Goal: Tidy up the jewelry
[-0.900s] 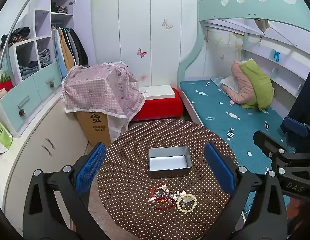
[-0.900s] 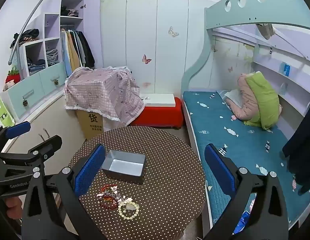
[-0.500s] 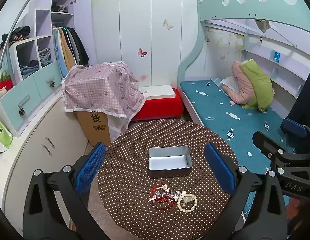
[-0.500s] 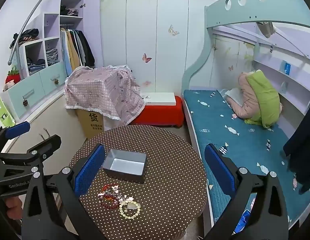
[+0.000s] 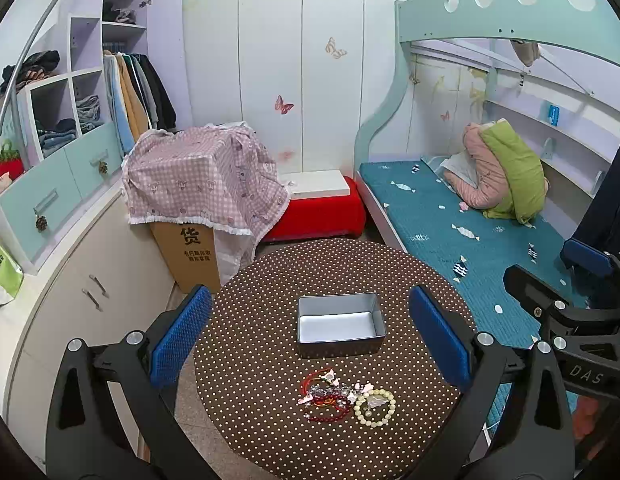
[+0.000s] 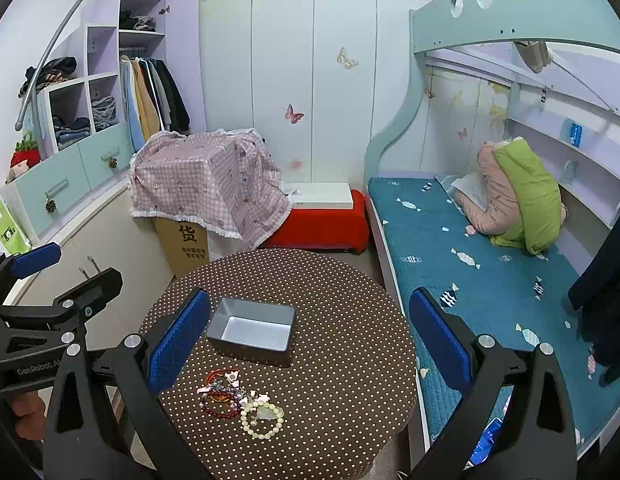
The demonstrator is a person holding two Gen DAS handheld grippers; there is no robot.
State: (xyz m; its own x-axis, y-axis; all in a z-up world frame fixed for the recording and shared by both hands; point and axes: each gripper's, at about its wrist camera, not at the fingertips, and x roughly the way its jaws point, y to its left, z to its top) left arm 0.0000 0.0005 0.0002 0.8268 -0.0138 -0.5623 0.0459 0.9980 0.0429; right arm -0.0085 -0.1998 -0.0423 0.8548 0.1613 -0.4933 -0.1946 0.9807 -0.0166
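Note:
A small heap of jewelry lies on the round brown polka-dot table (image 5: 250, 360): red bead bracelets (image 5: 324, 394) and a cream bead bracelet (image 5: 375, 402), seen also in the right wrist view as red bracelets (image 6: 220, 396) and the cream bracelet (image 6: 262, 418). An empty grey metal box (image 5: 340, 324) (image 6: 252, 330) stands just behind the heap. My left gripper (image 5: 310, 336) is open and empty, held above the table. My right gripper (image 6: 310, 336) is open and empty, to the right of the left one.
A bed with a teal cover (image 5: 450, 220) runs along the right of the table (image 6: 350, 340). A cardboard box under a pink checked cloth (image 5: 198, 184) and a red bench (image 5: 318, 208) stand behind it. Cabinets (image 5: 70, 280) line the left.
Both grippers have drifted very slightly; the jewelry and the box have not moved.

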